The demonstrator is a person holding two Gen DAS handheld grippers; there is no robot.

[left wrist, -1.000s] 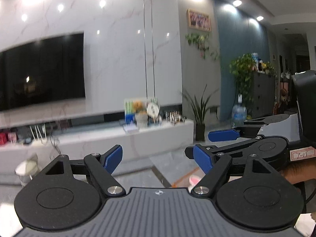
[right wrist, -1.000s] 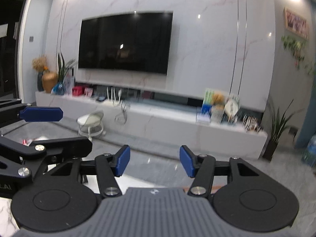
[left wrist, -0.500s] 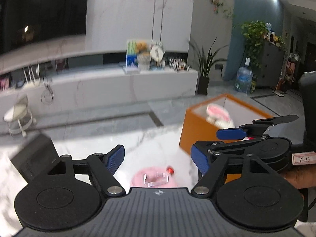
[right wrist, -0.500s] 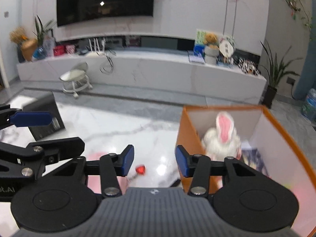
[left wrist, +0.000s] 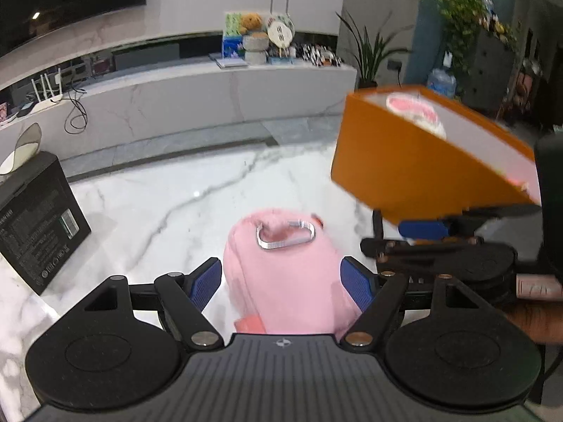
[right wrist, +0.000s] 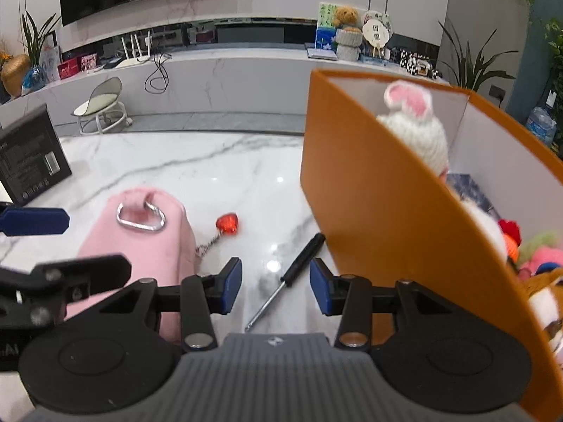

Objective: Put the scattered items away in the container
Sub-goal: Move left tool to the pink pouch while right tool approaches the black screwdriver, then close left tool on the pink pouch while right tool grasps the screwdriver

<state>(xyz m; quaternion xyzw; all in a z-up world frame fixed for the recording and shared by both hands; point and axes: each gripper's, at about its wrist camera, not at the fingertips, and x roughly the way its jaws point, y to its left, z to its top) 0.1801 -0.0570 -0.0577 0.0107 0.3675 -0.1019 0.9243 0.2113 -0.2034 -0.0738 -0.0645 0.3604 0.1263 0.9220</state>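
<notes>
- Left wrist view: the left gripper point(left wrist: 281, 283) stood with its blue pads spread wide, one on each side of a soft pink fabric pouch point(left wrist: 286, 270) bearing a silver carabiner clip point(left wrist: 285, 236). Whether the pads touched the pouch could not be told.
- The pouch lay on the white marble tabletop point(left wrist: 169, 207). An open orange cardboard box with white lining point(left wrist: 415, 165) stood to its right, blurred; a black printed carton point(left wrist: 33, 218) stood at far left.
- Right wrist view: the right gripper point(right wrist: 276, 285) was spread and held nothing; a black-handled screwdriver point(right wrist: 286, 277) lay on the marble between its pads.
- A red heart charm on a chain point(right wrist: 227, 222) lay just beside the pouch point(right wrist: 140, 242).
- The orange box point(right wrist: 387, 218) held a white knitted rabbit toy with pink ears point(right wrist: 417, 126) and other plush items.
</notes>
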